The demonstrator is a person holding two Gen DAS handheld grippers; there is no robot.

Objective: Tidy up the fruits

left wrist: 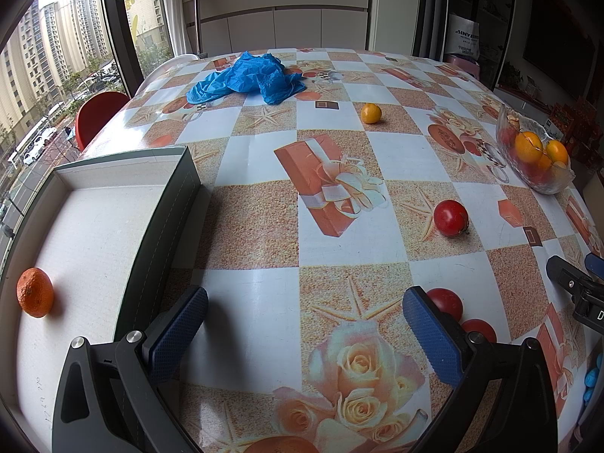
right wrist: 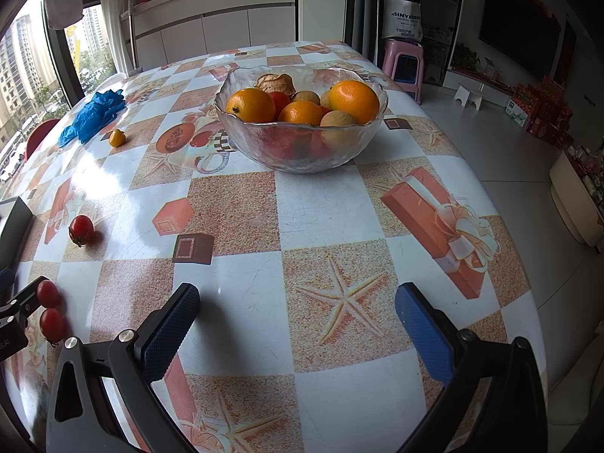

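Note:
A glass bowl (right wrist: 302, 143) full of oranges and other fruit stands ahead of my right gripper (right wrist: 298, 302), which is open and empty above the table. In the left wrist view the bowl (left wrist: 536, 173) is at the far right. My left gripper (left wrist: 305, 305) is open and empty. A shallow box (left wrist: 94, 219) at its left holds one mandarin (left wrist: 35, 291). Loose on the table lie a red tomato (left wrist: 450, 217), a small orange (left wrist: 371, 113), and two small tomatoes (left wrist: 449, 302) beside the left gripper's right finger. These two tomatoes show in the right wrist view (right wrist: 49, 307).
A crumpled blue plastic bag (left wrist: 245, 77) lies at the far side of the table. A red chair (left wrist: 98, 113) stands by the window on the left. A pink stool (right wrist: 404, 64) stands beyond the table's far right corner. The table's right edge drops to the floor.

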